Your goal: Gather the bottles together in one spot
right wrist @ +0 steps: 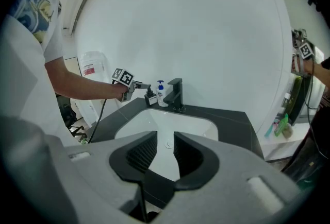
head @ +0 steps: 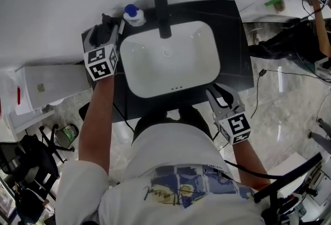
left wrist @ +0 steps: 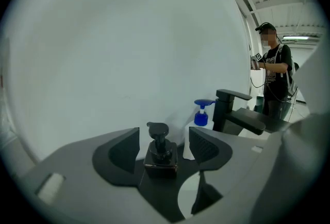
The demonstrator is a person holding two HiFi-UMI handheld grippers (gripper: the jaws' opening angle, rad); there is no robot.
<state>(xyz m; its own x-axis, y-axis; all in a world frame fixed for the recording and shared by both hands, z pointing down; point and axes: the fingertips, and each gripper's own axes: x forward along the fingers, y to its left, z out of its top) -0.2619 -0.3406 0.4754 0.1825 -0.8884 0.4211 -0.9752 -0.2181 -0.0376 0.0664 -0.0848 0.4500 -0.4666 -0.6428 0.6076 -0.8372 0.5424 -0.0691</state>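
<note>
A black square pump bottle stands on the black counter at the sink's back left corner, between the jaws of my left gripper. The pads stand clear of its sides, so that gripper is open. Just behind it is a white bottle with a blue pump, next to the black faucet. From the head view the white bottle and black bottle sit close together, with the left gripper at them. My right gripper hovers open and empty at the counter's front right, facing the white basin.
A white bin stands left of the counter. A black chair and cables lie on the floor around it. Another person works at a bench to the right. A white wall runs behind the sink.
</note>
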